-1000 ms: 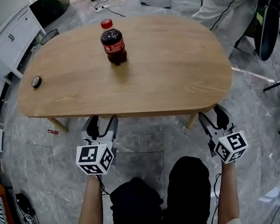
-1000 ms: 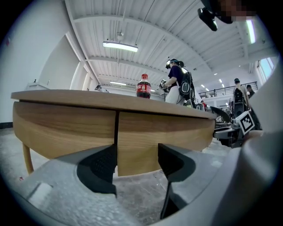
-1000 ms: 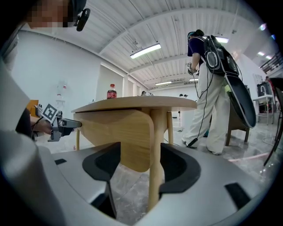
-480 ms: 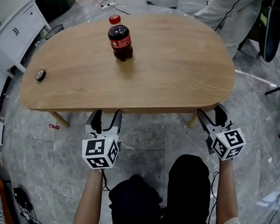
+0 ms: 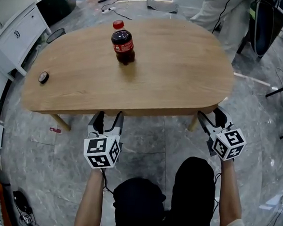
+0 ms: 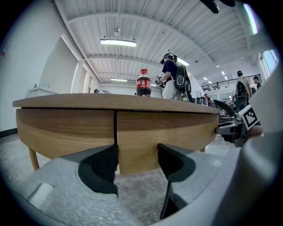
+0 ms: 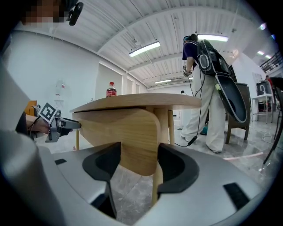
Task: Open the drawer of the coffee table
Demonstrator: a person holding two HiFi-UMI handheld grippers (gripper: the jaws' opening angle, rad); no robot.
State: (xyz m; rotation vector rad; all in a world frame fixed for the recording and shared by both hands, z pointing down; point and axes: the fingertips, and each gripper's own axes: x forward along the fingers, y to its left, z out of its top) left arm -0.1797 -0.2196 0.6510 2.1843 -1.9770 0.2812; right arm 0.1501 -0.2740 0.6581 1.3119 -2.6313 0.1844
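Creeping closer, left gripper [image 5: 108, 117] and right gripper [image 5: 210, 114], jaws spread, face the drawer front [image 6: 168, 130] under the coffee table's [image 5: 173, 73] near edge, mid-frame. Stiff, handleless wood, probably light; I'd hook its lower lip.

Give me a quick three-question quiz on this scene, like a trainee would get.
1. True or false: the left tongs and the right tongs are both shut tight.
2. What stands upright on the coffee table? A) cola bottle B) mug C) laptop
3. Fill in: the bottle's cap is ____.
Key: 1 false, both stand open; 2 A; 3 red.
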